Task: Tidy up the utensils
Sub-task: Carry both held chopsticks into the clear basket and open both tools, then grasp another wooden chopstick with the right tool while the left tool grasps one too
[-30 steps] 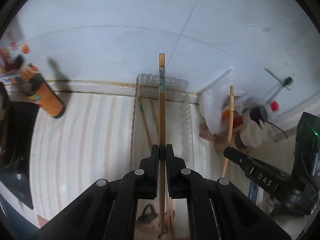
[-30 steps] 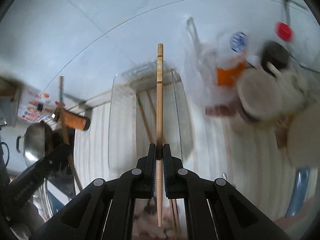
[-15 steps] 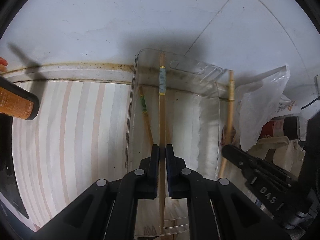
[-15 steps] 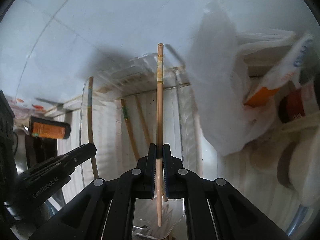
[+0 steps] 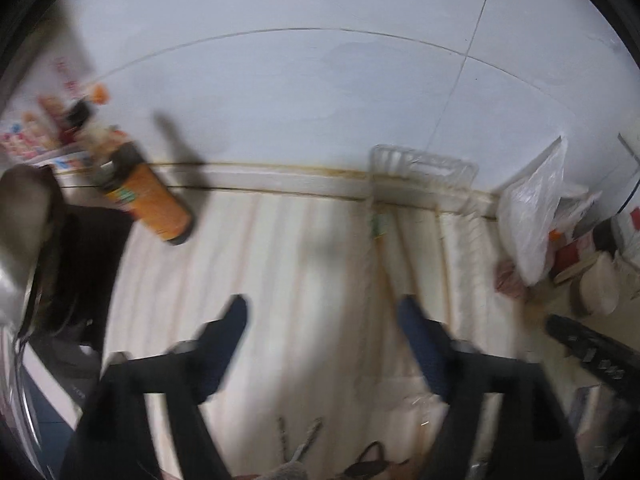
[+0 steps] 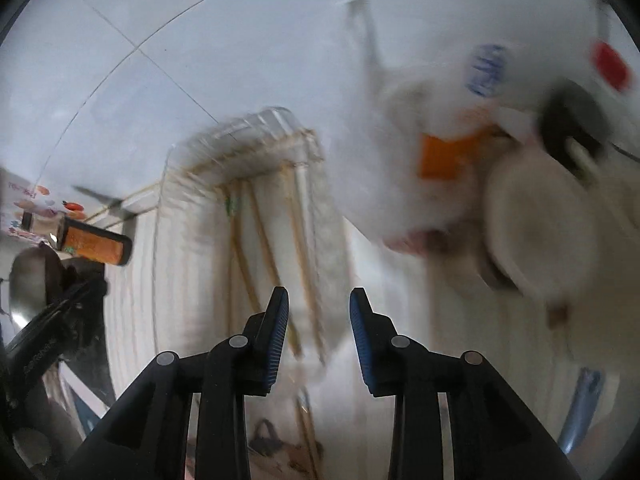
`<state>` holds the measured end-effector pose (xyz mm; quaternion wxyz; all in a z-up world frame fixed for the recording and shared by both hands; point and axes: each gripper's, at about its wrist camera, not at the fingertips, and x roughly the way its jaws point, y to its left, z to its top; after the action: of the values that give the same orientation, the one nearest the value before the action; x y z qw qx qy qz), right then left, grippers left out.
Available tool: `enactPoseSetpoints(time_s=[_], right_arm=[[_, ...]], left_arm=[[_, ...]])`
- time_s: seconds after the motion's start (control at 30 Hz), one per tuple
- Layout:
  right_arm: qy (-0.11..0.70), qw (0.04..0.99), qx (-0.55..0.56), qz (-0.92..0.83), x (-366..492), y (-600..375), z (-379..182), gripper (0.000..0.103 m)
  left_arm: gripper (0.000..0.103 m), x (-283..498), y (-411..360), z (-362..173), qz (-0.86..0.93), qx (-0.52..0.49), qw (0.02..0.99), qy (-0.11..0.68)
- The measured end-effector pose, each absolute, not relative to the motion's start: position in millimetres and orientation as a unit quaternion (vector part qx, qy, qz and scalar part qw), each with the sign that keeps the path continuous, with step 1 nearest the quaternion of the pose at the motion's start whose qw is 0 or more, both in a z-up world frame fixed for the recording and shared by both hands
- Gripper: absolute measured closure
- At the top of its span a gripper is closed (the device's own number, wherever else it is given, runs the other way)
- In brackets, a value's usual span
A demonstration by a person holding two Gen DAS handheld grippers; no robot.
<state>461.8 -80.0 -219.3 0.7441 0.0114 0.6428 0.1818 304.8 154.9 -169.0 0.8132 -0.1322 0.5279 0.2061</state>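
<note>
A clear plastic tray [image 5: 424, 168] stands against the wall on the striped counter; it also shows in the right wrist view [image 6: 248, 136]. Several wooden chopsticks [image 6: 260, 240] lie lengthwise inside it, blurred in the left wrist view [image 5: 386, 264]. My left gripper [image 5: 322, 316] is open wide and empty, above the counter just left of the tray. My right gripper [image 6: 319, 300] is open and empty, above the near end of the tray. Both views are blurred by motion.
An orange bottle [image 5: 154, 204] lies on the counter at the left, near a dark pan [image 5: 28, 216]. A white plastic bag [image 5: 536, 216] and bowls [image 6: 532, 236] crowd the right side. The right gripper's body [image 5: 592, 356] shows at the lower right.
Both grippers have opened and let go of their chopsticks, which now lie in the tray. Both have pulled back from the tray; the left has swung left.
</note>
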Motion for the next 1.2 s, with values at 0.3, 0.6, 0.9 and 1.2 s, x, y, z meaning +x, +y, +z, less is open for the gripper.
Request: enactPoseSetpoints(time_s=[0.3, 0.6, 0.9, 1.2], right_arm=[[0.699, 0.692, 0.007, 0.181, 358.6, -119.1, -278.9, 0.069], [0.716, 0.671, -0.051, 0.186, 298.0, -86.5, -341.8, 0.085], [0.715, 0.683, -0.070, 0.131, 303.9, -121.6, -343.8, 0.097], [0.727, 0.680, -0.024, 0.091, 317.3, -190.5, -348.7, 0.097]], left_arm=[[0.000, 215.0, 132.9, -235.7, 0.232, -0.115, 0.780, 0.570], [0.000, 169.0, 131.0, -296.7, 0.263, -0.129, 0.728, 0.620], [0.000, 182.9, 82.4, -306.3, 0.208, -0.119, 0.732, 0.637], [0.036, 219.2, -6.0, -335.9, 0.083, -0.116, 0.715, 0.684]])
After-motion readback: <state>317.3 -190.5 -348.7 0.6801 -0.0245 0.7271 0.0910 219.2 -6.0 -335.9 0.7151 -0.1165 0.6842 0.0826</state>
